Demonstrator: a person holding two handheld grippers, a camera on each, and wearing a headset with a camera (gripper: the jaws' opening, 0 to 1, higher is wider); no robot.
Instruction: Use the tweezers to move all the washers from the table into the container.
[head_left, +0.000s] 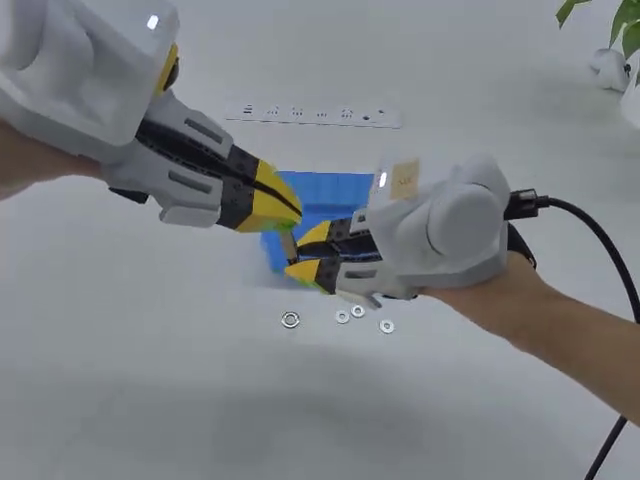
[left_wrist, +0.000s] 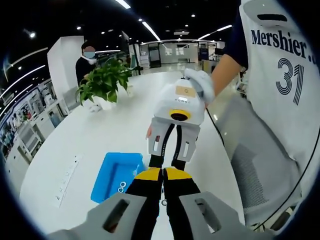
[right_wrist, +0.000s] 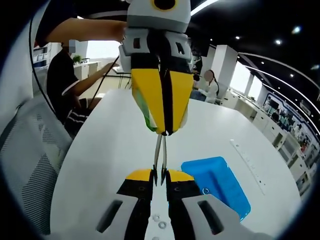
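Observation:
My left gripper (head_left: 290, 212) comes in from the upper left, shut on the handle end of thin metal tweezers (right_wrist: 161, 155). The tweezers run from its yellow jaws (right_wrist: 165, 131) down to my right gripper (right_wrist: 161, 176), whose jaws are shut on their tips. The two grippers meet nose to nose over the near edge of the blue container (head_left: 320, 190). Several washers (head_left: 342, 316) lie on the white table just below my right gripper (head_left: 297, 262). A few washers (left_wrist: 121, 187) lie inside the container (left_wrist: 116, 175).
A white power strip (head_left: 312, 114) lies beyond the container. A potted plant (head_left: 610, 30) stands at the far right corner. A black cable (head_left: 600, 250) trails from the right gripper. A person's torso (left_wrist: 280, 90) and a mesh chair (right_wrist: 30, 165) are close by.

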